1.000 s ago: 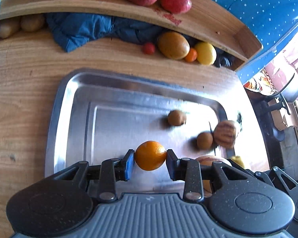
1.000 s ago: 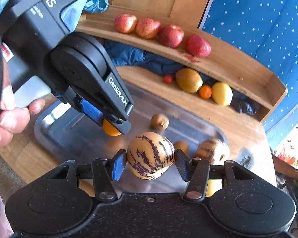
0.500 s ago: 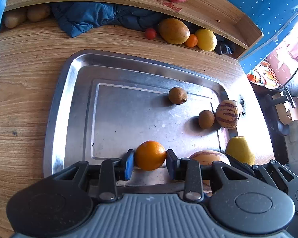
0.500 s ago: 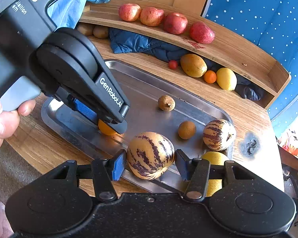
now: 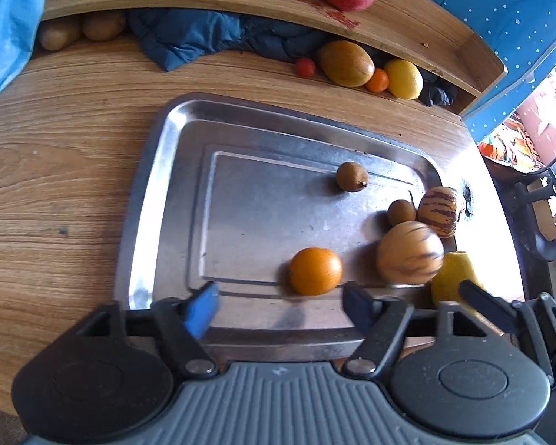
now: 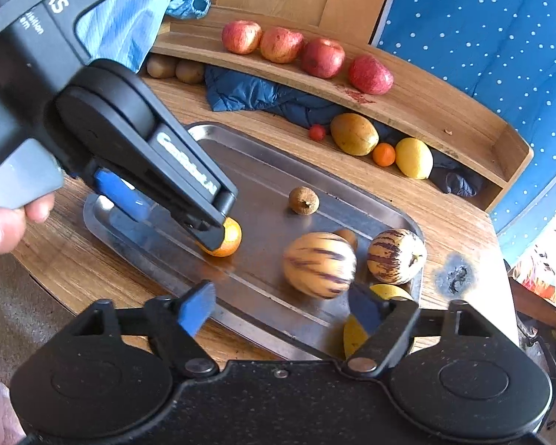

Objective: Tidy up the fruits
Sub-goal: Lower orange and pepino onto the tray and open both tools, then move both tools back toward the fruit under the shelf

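Left gripper (image 5: pixel 280 306) jaws apart, orange (image 5: pixel 315 270) free on tray (image 5: pixel 159 170), striped melon (image 5: pixel 409 257) beside it

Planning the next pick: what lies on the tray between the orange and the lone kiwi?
Nothing: bare tray runs from the orange to the kiwi, clearest in the left wrist view.

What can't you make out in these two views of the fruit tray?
- Left wrist view: the near striped melon is motion-blurred, so whether it rests on the tray is unclear.
- Right wrist view: the orange is half hidden by the left tool.
- Both views: the yellow fruit is cut off by tool fingers.
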A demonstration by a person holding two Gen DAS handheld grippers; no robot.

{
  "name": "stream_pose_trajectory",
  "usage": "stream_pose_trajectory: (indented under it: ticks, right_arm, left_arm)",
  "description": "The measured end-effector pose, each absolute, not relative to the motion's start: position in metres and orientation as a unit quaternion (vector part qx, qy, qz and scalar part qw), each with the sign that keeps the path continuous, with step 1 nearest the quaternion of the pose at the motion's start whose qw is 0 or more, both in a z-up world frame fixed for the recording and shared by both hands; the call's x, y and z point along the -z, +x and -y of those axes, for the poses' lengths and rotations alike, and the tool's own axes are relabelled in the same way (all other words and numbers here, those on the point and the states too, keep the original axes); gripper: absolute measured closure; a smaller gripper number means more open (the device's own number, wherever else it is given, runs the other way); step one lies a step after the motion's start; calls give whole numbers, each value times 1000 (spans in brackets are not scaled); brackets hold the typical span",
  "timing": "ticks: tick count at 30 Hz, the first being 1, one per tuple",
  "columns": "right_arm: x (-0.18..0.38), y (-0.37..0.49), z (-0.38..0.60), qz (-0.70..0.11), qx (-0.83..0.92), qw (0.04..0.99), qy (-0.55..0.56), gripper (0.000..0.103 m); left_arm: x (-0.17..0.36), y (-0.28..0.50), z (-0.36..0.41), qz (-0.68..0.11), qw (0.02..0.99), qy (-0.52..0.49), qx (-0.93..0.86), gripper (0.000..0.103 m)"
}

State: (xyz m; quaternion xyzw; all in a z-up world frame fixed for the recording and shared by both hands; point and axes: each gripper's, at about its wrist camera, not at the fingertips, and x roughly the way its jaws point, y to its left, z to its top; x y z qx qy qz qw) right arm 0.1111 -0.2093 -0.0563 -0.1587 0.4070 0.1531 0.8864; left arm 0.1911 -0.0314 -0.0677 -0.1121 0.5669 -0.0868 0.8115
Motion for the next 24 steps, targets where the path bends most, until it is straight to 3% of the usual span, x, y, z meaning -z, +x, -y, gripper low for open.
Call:
stream_pose_trajectory:
  ticks: [3, 5, 24]
  right_arm:
    - [53, 109, 212, -406, -149, 889, -151, 11]
    - [51, 108, 214, -405, -144, 892, -143, 4]
    - [31, 113, 253, -407, -82, 909, -26, 1]
  left_arm:
    - [62, 185, 25, -563, 816, -106, 72, 4]
    - [59, 180, 19, -562, 818, -108, 59, 1]
    - [50, 155, -11, -564, 825, -42, 0, 1]
